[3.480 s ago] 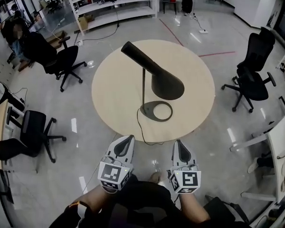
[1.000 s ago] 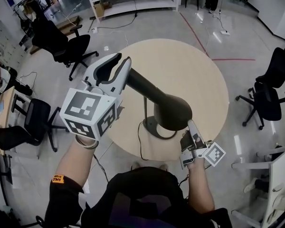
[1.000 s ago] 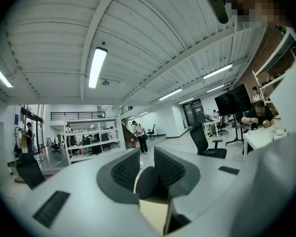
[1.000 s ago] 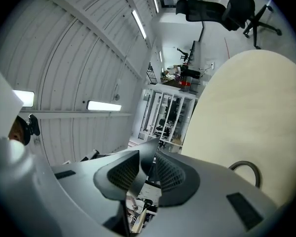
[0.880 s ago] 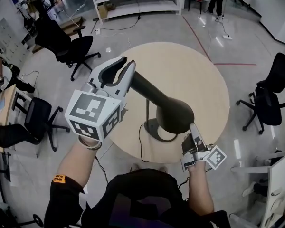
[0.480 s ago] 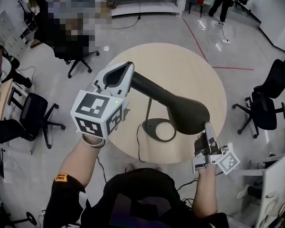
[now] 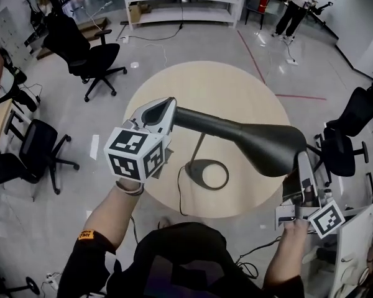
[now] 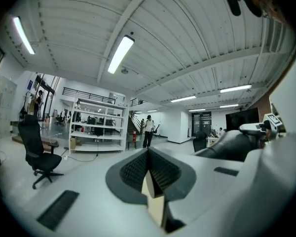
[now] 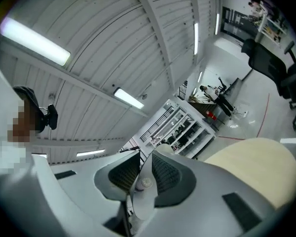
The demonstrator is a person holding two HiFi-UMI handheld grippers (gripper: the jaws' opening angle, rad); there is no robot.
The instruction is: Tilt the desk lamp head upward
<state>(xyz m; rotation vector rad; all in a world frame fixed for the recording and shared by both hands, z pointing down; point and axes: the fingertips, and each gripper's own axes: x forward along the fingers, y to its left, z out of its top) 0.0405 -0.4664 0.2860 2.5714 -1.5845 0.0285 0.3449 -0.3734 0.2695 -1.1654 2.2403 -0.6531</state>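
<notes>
A dark grey desk lamp stands on the round beige table [image 7: 236, 92], on a ring base [image 7: 206, 174] with a thin stem [image 7: 198, 151]. Its long cone head [image 7: 261, 143] lies almost level. My left gripper [image 7: 163, 106] is shut against the head's narrow end, and the head shows beside it in the left gripper view [image 8: 227, 146]. My right gripper [image 7: 302, 157] points up, shut, its tips touching the wide shade's lower rim. In the right gripper view the jaws [image 9: 144, 164] meet with nothing between them, and the lamp is out of sight.
Black office chairs stand left [image 7: 37, 154], upper left [image 7: 96, 58] and right [image 7: 345, 141] of the table. White shelves [image 7: 180, 2] line the back. People are at the upper left and upper right. The lamp's cord [image 7: 180, 197] runs off the table's near edge.
The lamp head has swung from drooping to almost level. My right gripper went right and up under the shade. My left gripper stayed at the narrow end.
</notes>
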